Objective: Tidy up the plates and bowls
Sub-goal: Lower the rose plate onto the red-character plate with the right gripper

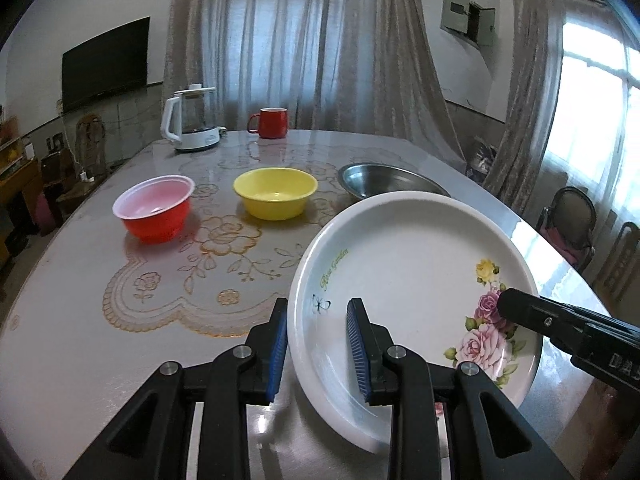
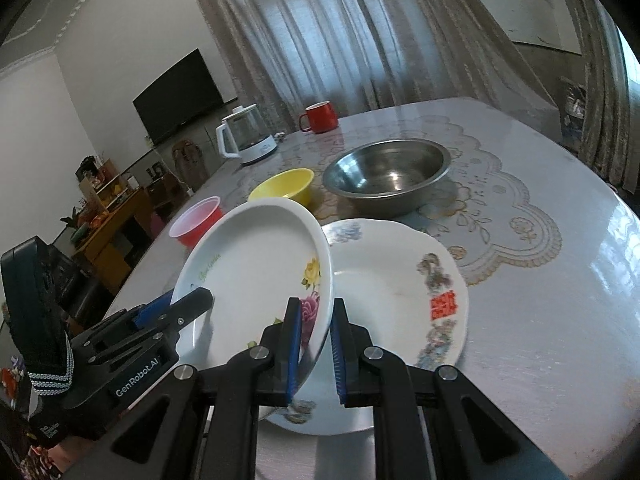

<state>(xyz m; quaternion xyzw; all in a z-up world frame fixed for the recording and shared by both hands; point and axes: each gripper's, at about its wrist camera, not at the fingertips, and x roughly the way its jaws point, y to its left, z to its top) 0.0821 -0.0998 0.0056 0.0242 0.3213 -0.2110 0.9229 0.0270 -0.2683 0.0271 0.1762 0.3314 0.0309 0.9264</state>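
A white plate with pink roses [image 1: 400, 264] hangs tilted over the table, held at both sides. My left gripper [image 1: 318, 305] is shut on its left rim, blue pads either side of the edge. My right gripper [image 2: 316, 302] is shut on its right rim, and its finger shows in the left wrist view [image 1: 510, 302]. In the right wrist view the rose plate [image 2: 256, 264] partly covers a second white plate with red characters [image 2: 400, 300], which lies on the table. Beyond stand a red bowl [image 1: 154, 208], a yellow bowl [image 1: 276, 192] and a steel bowl [image 2: 388, 172].
A white kettle [image 1: 192, 124] and a red mug [image 1: 270, 122] stand at the table's far edge. The lace-patterned tabletop [image 1: 224, 264] spreads under the bowls. Chairs [image 1: 572, 216] stand past the right edge, cabinets [image 2: 112, 216] past the left.
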